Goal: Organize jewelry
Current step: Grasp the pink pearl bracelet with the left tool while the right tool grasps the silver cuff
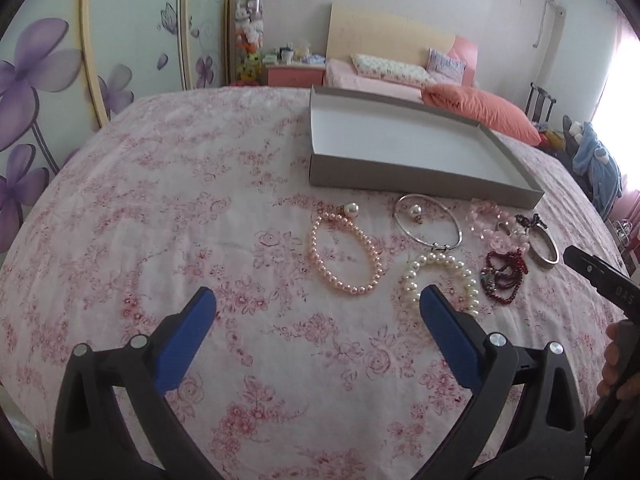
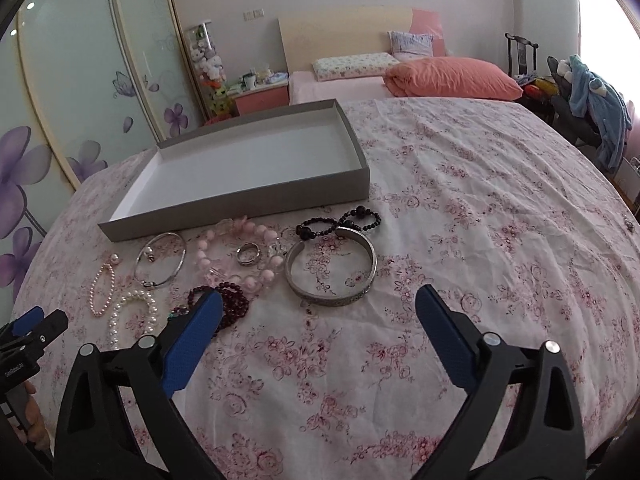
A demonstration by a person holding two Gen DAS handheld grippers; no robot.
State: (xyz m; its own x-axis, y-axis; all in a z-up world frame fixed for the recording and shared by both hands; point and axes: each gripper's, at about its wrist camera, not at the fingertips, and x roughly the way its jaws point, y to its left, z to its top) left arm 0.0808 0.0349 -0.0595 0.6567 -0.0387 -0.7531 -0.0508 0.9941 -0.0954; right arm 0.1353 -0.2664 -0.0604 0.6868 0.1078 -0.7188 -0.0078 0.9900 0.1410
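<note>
A shallow grey box [image 1: 400, 179] [image 2: 240, 210] with a bare white inside lies on the floral cloth. In front of it lies jewelry: a pink pearl bracelet [image 1: 320, 268] [image 2: 96, 296], a white pearl bracelet [image 1: 416, 268] [image 2: 132, 300], a thin silver bangle [image 1: 404, 226] [image 2: 180, 264], a pink bead bracelet [image 1: 486, 220] [image 2: 256, 276], a silver ring [image 2: 249, 254], dark red beads [image 1: 504, 276] [image 2: 236, 300], a wide silver cuff [image 1: 544, 254] [image 2: 332, 298] and black beads [image 2: 340, 222]. My left gripper [image 1: 318, 304] is open and empty, short of the pearls. My right gripper [image 2: 318, 308] is open and empty near the cuff.
The table's far edge curves behind the box. A bed with an orange pillow [image 2: 452, 78], a pink nightstand [image 1: 294, 74] and flowered wardrobe doors [image 1: 48, 72] stand beyond. A chair with blue clothes [image 2: 596, 112] is at the right.
</note>
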